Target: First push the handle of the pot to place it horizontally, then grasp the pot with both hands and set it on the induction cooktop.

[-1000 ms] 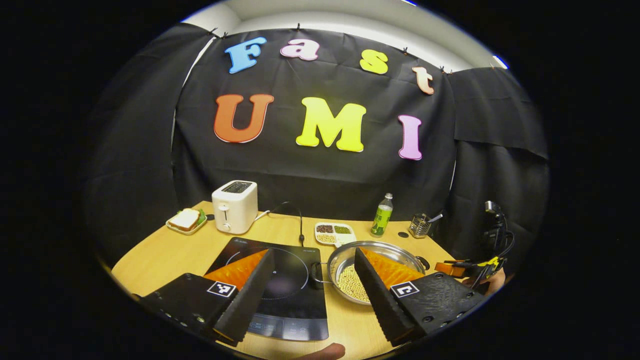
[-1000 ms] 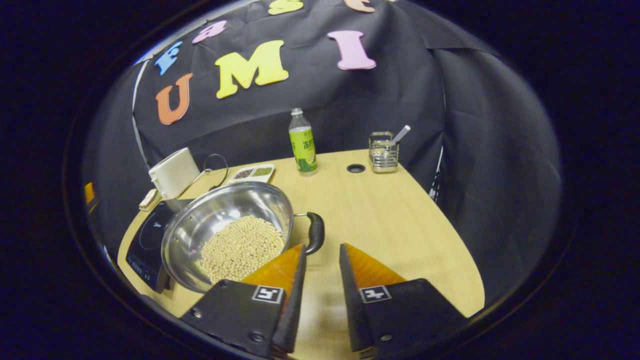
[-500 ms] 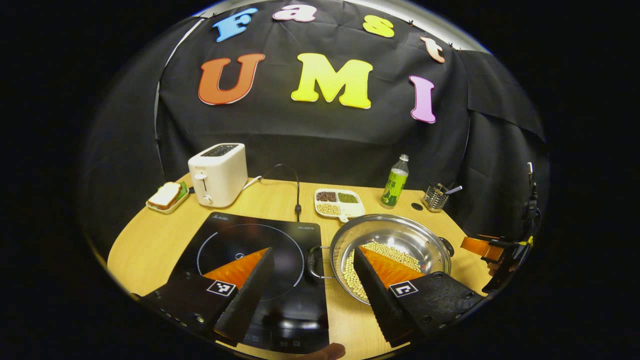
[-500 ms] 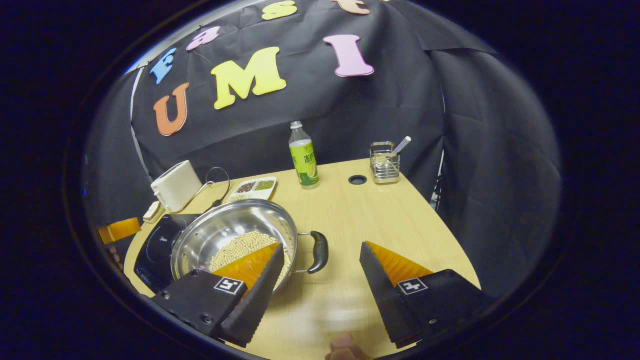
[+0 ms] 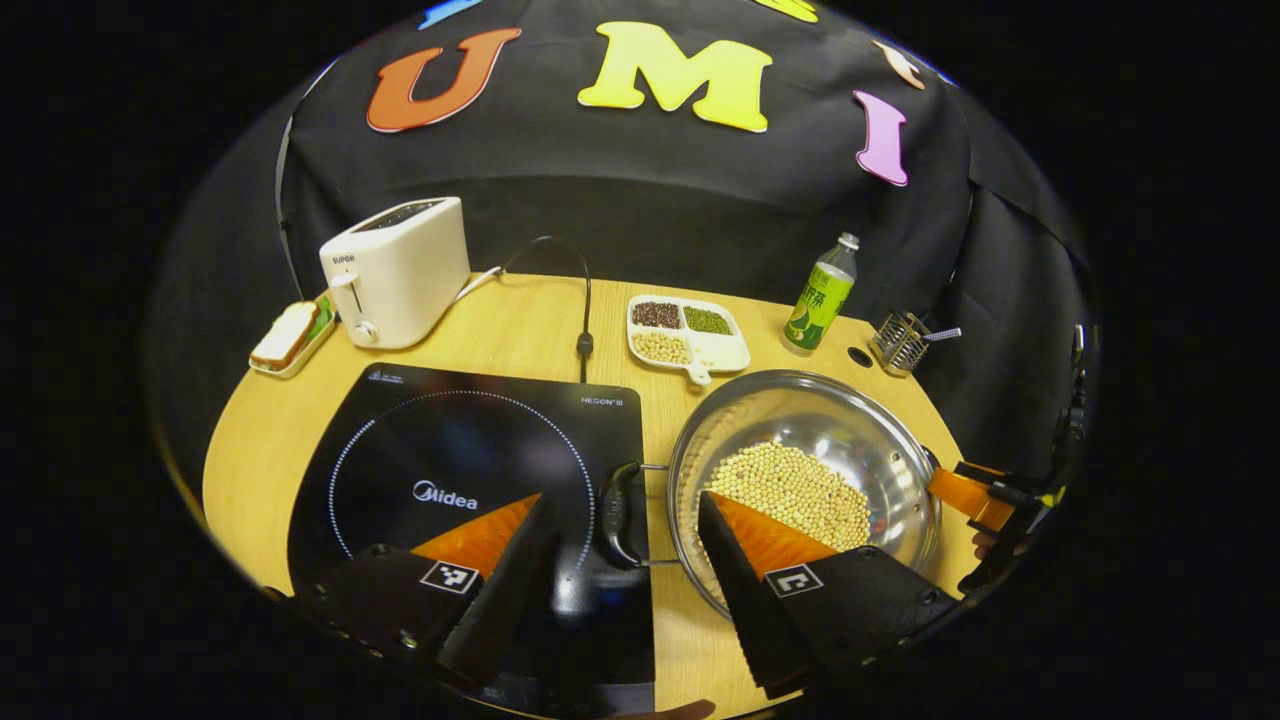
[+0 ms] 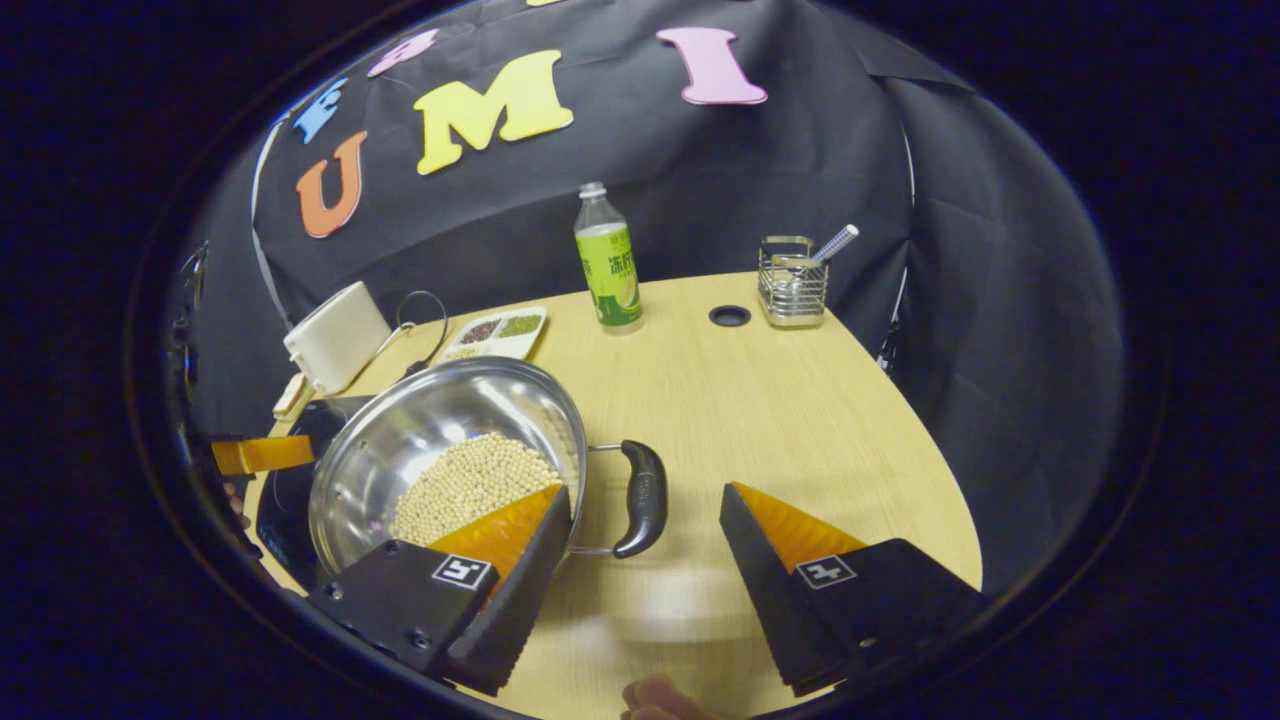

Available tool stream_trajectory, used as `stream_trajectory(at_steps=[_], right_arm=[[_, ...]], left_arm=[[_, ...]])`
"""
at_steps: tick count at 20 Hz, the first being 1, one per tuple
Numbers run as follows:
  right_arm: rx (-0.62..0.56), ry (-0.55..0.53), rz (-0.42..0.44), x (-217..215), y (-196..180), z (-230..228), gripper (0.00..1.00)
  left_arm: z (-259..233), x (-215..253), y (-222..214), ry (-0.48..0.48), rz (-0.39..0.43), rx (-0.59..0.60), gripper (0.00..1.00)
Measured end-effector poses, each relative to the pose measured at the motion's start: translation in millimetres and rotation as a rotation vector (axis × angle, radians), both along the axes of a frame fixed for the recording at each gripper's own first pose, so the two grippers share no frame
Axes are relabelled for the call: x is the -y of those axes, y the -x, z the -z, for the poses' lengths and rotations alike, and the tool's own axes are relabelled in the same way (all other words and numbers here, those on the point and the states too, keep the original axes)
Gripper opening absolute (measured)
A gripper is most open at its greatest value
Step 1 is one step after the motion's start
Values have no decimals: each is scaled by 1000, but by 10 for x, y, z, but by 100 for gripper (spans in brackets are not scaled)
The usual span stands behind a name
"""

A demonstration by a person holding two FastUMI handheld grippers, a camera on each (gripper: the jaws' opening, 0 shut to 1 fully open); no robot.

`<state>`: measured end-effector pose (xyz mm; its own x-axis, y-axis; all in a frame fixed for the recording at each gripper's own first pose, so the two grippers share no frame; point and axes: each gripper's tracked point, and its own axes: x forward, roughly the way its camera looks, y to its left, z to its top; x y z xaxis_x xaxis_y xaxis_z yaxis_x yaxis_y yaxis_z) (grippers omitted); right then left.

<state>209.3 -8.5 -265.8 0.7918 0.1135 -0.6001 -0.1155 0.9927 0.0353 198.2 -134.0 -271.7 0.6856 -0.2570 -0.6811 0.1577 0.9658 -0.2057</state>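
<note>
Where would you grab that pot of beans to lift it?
By its two side handles, one gripper each. The pot is wide and round, too big for open fingers. The left gripper comes from the cooktop side onto its handle; the right gripper takes the opposite handle.

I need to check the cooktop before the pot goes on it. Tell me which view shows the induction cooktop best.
The left gripper view: the induction cooktop lies nearly whole there, ring and front edge visible beside the pot. In the right gripper view only a dark sliver peeks out behind the pot.
</note>
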Motion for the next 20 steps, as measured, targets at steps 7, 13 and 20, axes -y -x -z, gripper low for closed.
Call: stream_trajectory(at_steps=[7,13,20], right_arm=[[-45,-17,-20,-50,-19,110,96],[-76,14,-66,-143,-110,152,85],[-169,-10,-46,-182,-200,244,65]], left_arm=[[225,167,-54,-20,54,-91,87],[297,138,-97,-45,62,-120,84],[318,80,-83,-50,53,-144,60]])
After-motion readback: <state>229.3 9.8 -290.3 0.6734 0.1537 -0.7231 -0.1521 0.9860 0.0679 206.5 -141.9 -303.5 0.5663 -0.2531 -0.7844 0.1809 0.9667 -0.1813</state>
